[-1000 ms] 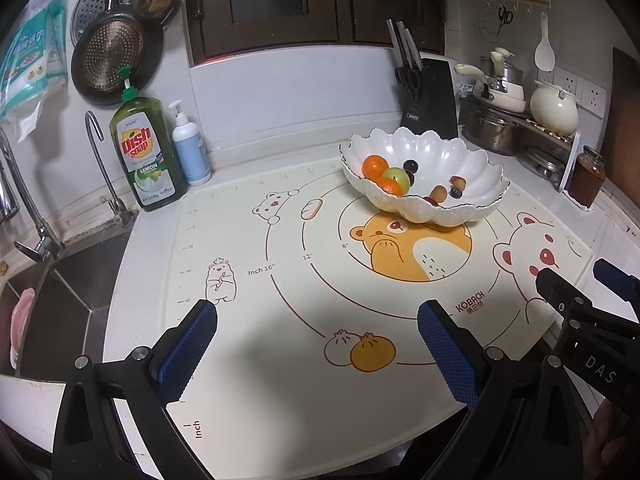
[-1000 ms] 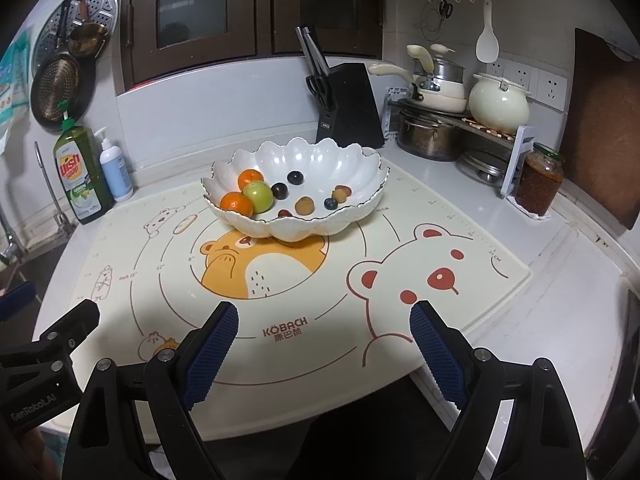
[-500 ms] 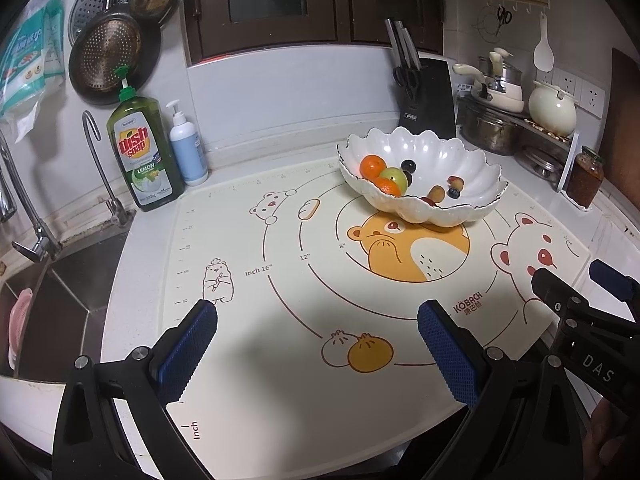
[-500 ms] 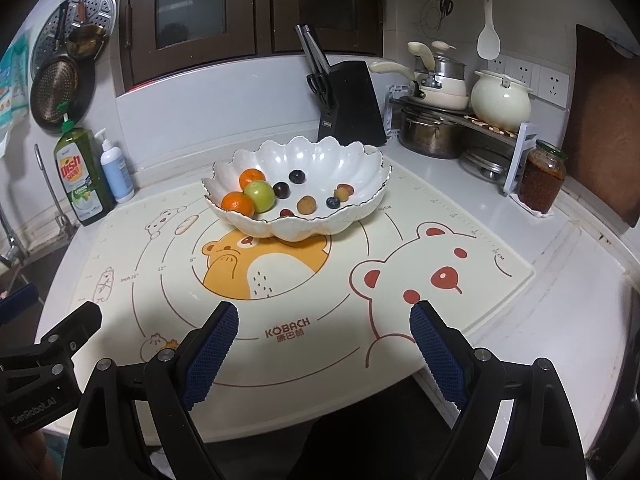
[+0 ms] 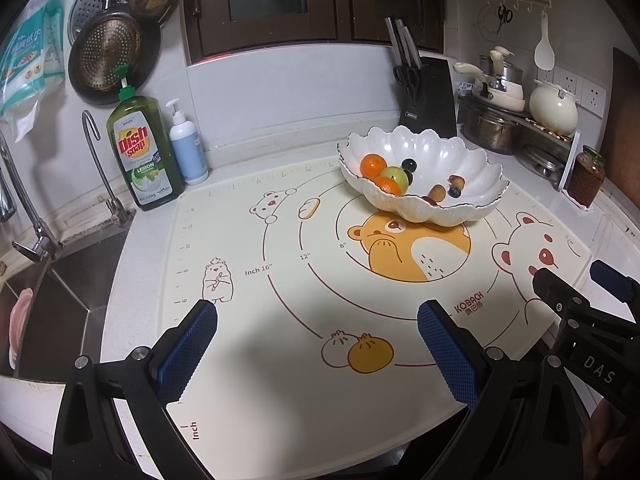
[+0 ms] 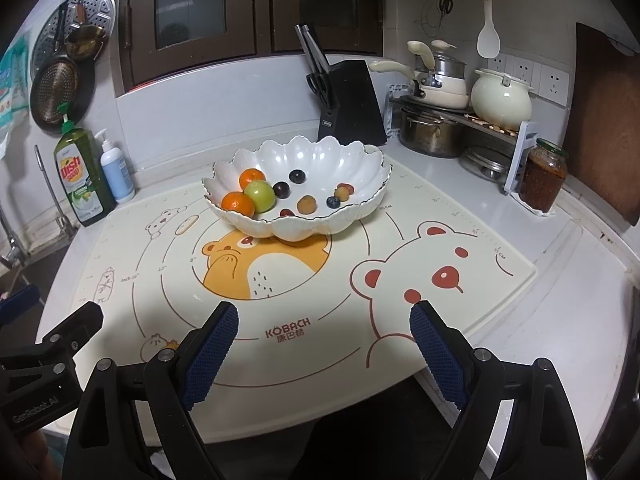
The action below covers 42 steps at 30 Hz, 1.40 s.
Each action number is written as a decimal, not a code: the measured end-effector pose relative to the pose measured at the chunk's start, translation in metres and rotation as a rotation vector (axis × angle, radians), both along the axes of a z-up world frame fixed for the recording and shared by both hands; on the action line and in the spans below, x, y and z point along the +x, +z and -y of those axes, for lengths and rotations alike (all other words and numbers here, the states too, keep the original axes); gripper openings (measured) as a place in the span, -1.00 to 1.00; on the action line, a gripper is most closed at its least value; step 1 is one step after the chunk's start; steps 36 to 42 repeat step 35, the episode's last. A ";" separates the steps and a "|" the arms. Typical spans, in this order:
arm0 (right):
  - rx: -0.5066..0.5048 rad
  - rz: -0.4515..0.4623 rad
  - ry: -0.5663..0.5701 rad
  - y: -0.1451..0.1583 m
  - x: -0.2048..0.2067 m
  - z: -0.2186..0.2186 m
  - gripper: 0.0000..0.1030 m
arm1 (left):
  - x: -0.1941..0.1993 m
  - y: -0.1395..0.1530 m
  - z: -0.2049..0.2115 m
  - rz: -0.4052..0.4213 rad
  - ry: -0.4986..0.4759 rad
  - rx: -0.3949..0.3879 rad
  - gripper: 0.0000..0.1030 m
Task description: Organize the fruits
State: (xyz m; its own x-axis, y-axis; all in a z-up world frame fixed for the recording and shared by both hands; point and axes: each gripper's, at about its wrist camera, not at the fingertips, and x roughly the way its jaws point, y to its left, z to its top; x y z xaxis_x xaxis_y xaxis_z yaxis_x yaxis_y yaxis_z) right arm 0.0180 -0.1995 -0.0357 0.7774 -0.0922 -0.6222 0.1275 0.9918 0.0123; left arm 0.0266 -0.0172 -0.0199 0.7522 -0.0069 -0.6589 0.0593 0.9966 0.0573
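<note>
Presently both the left gripper [image 5: 316, 346] and right gripper [image 6: 324, 350] hold their fingers wide and empty, the fruit bowl [image 6: 320, 156] well ahead of them on the mat [image 6: 400, 320].

The white bowl's [image 5: 472, 156] near rim hides part of a dark red fruit [image 5: 429, 200] in the left wrist view.

The right gripper [image 6: 324, 344] hangs wide apart and empty above the near edge of the bear-printed mat [image 6: 460, 240]. Farther back on the mat sits the white scalloped bowl [image 6: 320, 156] holding two oranges, a green fruit [image 6: 260, 196] (between them), and small dark berries.
</note>
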 end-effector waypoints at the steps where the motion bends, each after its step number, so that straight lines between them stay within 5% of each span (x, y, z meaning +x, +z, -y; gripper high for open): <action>1: 0.000 0.000 -0.001 0.000 0.000 -0.001 0.72 | 0.000 0.000 0.000 0.000 0.001 0.000 0.98; 42: 0.008 0.001 -0.020 -0.004 0.001 0.009 0.72 | 0.006 -0.006 0.009 -0.015 -0.012 -0.010 0.97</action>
